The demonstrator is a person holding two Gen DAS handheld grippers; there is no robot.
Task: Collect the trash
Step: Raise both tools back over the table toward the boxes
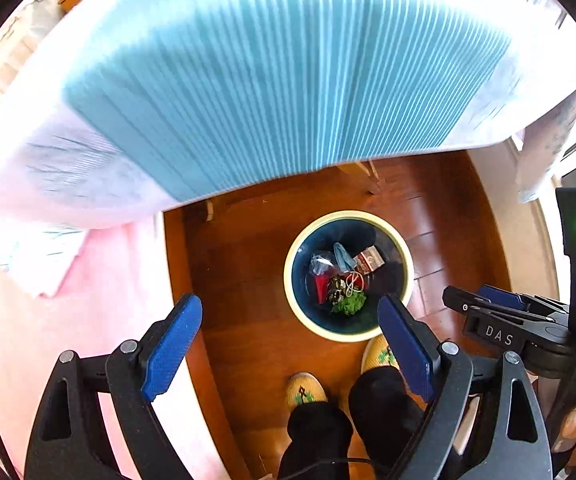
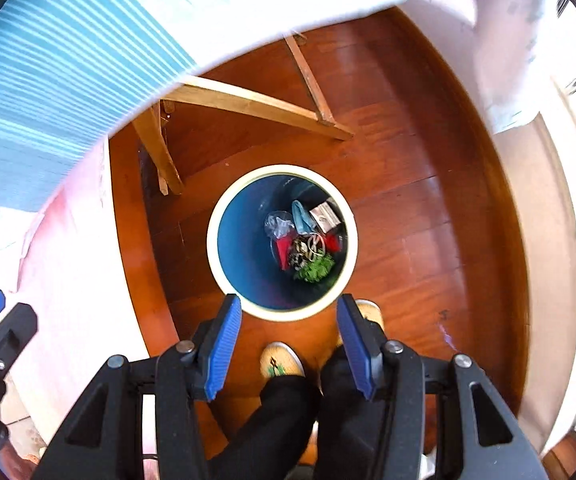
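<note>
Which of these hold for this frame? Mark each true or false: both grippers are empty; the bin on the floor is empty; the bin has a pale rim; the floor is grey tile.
1. Both the left gripper and the right gripper are empty: true.
2. The bin is empty: false, trash lies in it.
3. The bin has a pale rim: true.
4. The floor is grey tile: false, it is reddish-brown wood.
</note>
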